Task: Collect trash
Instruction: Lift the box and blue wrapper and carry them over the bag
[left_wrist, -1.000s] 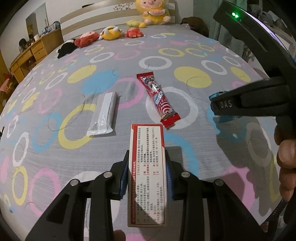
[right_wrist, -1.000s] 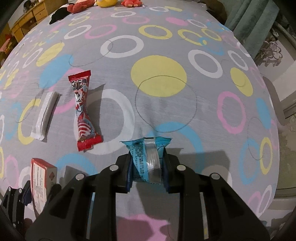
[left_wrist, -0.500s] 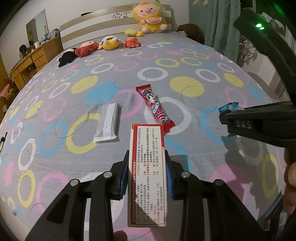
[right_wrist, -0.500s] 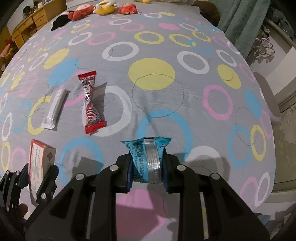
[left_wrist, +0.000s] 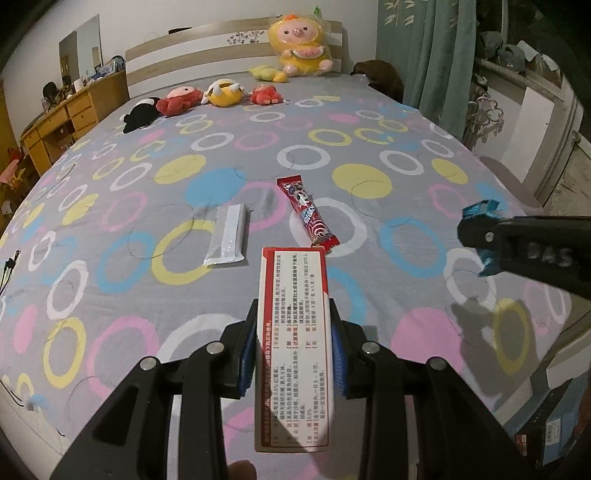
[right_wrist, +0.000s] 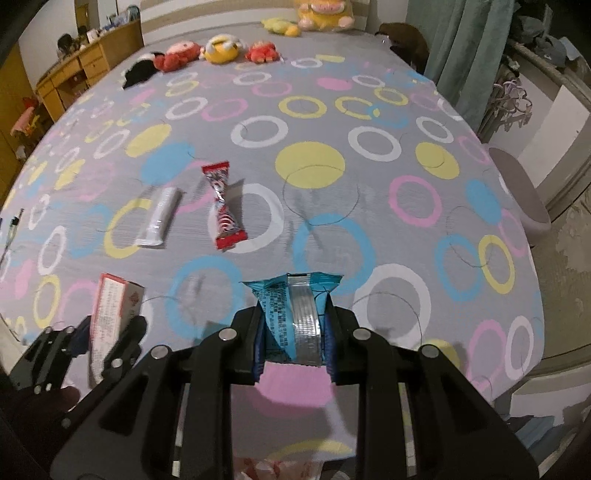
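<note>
Now the left gripper (left_wrist: 293, 354) clamps a red-and-white carton (left_wrist: 293, 347) above the bedspread (left_wrist: 110, 229), long axis along the fingers; the right gripper (right_wrist: 295, 332) pinches a blue wrapper (right_wrist: 291, 317), end pointing forward; a red candy wrapper (left_wrist: 308, 216) and silver sachet (left_wrist: 227, 240) lie lengthwise beyond.

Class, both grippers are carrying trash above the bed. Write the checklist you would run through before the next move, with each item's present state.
1. Left gripper clamped on the red-and-white carton: ok.
2. Right gripper clamped on the blue wrapper: ok.
3. Both items lifted clear of the bedspread: ok.
4. Bed free of trash: not ok; the red candy wrapper and silver packet lie there.
5. Bin location: cannot tell.
6. Grippers apart from each other: ok.
</note>
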